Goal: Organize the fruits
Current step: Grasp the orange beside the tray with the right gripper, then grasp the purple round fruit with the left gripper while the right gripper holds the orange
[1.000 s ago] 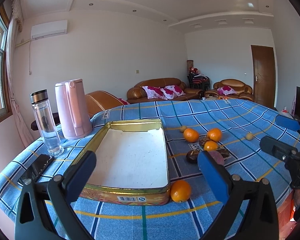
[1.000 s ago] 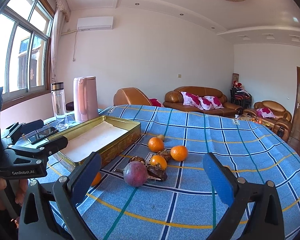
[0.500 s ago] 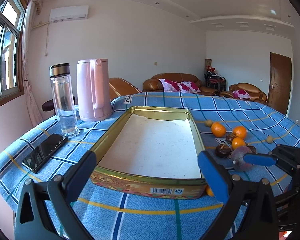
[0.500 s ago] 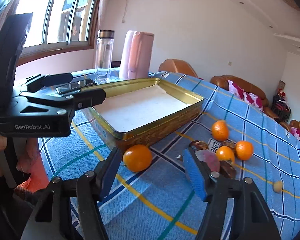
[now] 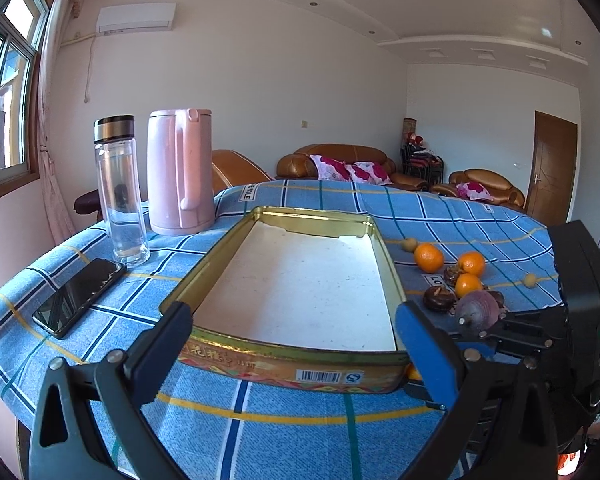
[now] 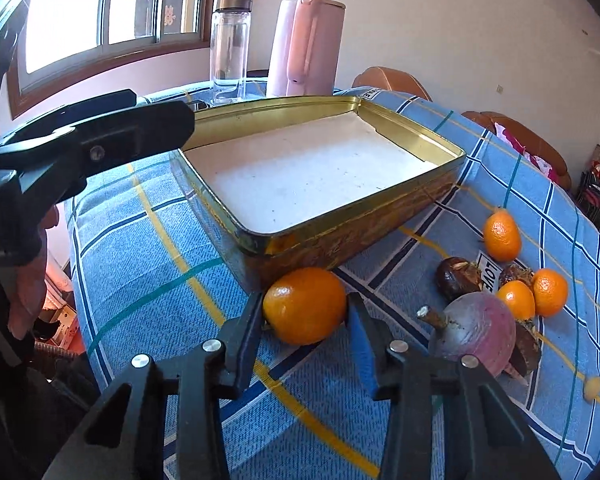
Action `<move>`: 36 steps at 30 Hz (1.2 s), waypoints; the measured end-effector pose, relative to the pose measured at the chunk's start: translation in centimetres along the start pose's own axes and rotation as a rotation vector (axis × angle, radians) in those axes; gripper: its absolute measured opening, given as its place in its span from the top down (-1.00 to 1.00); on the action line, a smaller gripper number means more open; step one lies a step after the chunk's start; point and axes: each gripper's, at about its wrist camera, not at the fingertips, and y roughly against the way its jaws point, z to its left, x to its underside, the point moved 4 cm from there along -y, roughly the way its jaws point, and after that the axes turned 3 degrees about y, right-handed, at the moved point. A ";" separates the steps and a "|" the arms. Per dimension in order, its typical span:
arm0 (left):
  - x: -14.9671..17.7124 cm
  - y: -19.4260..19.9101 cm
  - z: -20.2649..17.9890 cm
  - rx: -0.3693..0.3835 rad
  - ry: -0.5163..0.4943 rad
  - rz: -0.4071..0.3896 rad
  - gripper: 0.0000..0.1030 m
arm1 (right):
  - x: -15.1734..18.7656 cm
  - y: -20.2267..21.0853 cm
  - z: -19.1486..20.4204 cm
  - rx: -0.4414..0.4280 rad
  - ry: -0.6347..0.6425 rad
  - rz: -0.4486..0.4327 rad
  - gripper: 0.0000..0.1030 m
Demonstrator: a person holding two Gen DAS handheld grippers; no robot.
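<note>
Counting four oranges, one tin

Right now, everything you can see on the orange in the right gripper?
The orange is glossy, slightly oval and whole, with a small stem dimple facing left. It sits on the blue checked cloth at the gold tin's near corner. The right gripper has just been closing; its pads flank the orange and appear to touch both sides.

Bright daylight from window, blown-out white. Glare on tin floor. Soft shadows right of tin. Fisheye bending, dark vignette at corners. Focus sharp.
</note>
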 end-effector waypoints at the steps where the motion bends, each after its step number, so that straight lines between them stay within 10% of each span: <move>1: 0.0 0.0 -0.2 0.004 -0.003 0.002 -1.00 | 0.0 0.3 0.1 0.006 0.001 -0.018 0.17; 18: -1.3 -2.6 -10.9 0.164 -0.148 0.070 -0.94 | 5.7 11.3 -10.7 0.369 -0.312 -0.257 0.17; 36: 2.3 -8.9 -17.6 0.246 -0.241 0.318 -0.57 | 9.1 10.6 -14.4 0.379 -0.440 -0.205 0.17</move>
